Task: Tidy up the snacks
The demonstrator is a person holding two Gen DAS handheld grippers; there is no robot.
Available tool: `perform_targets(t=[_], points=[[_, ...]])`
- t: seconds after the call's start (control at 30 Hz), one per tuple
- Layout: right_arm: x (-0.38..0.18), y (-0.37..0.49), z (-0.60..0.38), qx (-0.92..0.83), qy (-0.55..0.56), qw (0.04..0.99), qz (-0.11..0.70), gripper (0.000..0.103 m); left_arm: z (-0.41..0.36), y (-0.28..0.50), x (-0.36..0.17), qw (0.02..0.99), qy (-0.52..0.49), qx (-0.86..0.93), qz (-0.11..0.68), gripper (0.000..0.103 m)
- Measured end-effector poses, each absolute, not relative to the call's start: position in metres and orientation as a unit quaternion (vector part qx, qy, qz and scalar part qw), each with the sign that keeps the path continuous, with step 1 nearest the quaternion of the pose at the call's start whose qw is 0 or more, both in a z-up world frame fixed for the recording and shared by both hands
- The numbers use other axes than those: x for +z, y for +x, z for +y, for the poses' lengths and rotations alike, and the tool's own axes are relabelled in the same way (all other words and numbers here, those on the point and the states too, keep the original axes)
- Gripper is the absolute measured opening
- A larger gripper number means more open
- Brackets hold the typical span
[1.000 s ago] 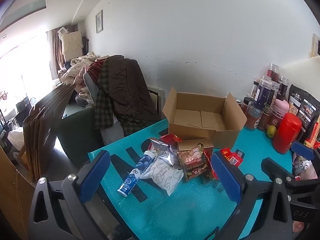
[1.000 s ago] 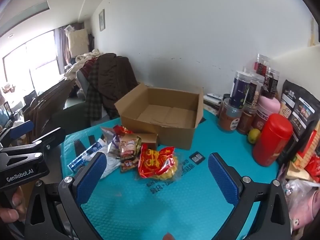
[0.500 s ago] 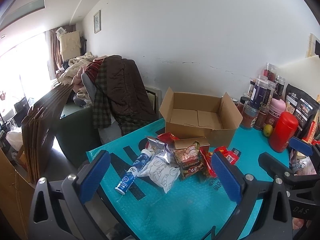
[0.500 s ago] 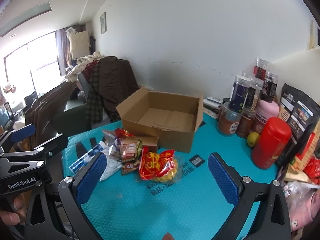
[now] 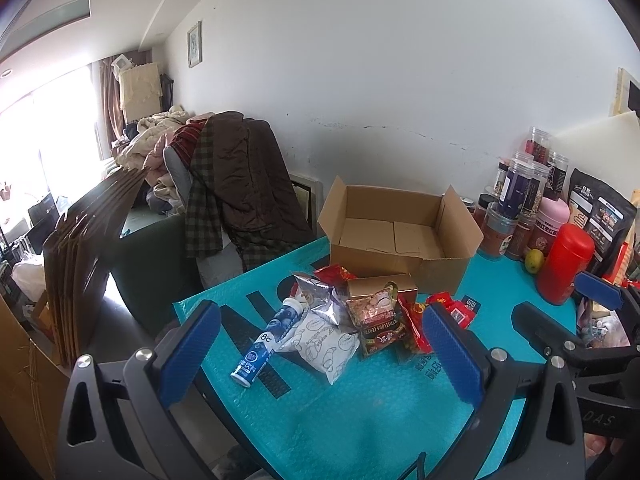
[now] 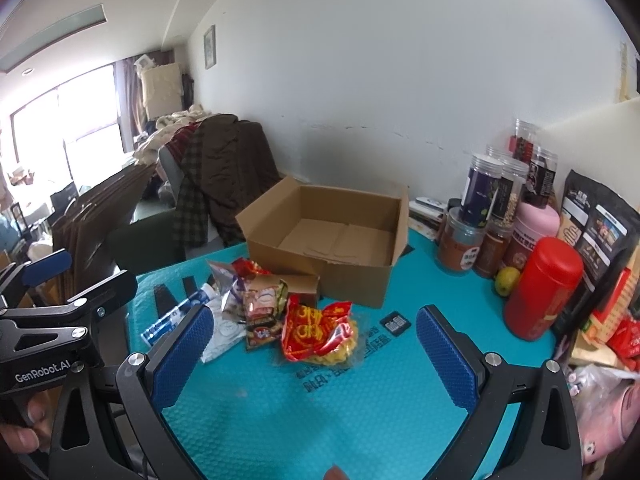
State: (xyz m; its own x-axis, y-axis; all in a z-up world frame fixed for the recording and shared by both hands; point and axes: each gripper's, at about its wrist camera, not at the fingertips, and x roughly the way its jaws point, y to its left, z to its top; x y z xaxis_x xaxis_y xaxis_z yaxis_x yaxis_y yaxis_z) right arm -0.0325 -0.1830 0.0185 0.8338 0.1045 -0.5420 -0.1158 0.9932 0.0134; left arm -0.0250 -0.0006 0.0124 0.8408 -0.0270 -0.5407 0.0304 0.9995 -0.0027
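On the blue table [image 6: 280,400], the red bag [image 6: 318,332] lies at twelve o'clock from the right gripper [image 6: 316,356] (jaws wide, empty, the nearer one); the left gripper [image 5: 320,356] gapes empty too.

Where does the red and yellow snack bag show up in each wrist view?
Left wrist: red and yellow snack bag mostly hidden, just left of the near tool's right pad, at the right end of the snack pile.
Right wrist: in full view, centre, in front of the box.
Shared landmark: open cardboard box behind the snacks.
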Motion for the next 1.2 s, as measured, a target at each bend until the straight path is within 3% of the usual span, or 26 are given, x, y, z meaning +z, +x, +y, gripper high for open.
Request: perform_targets(t=[1.2], points=[[0.0198, -0.0327, -0.1817, 0.058, -0.010, 0.958, 0.282, 0.103, 0.0055, -0.0291, 0.0133, 0.960, 0.001, -0.014, 0.280, 0.103]])
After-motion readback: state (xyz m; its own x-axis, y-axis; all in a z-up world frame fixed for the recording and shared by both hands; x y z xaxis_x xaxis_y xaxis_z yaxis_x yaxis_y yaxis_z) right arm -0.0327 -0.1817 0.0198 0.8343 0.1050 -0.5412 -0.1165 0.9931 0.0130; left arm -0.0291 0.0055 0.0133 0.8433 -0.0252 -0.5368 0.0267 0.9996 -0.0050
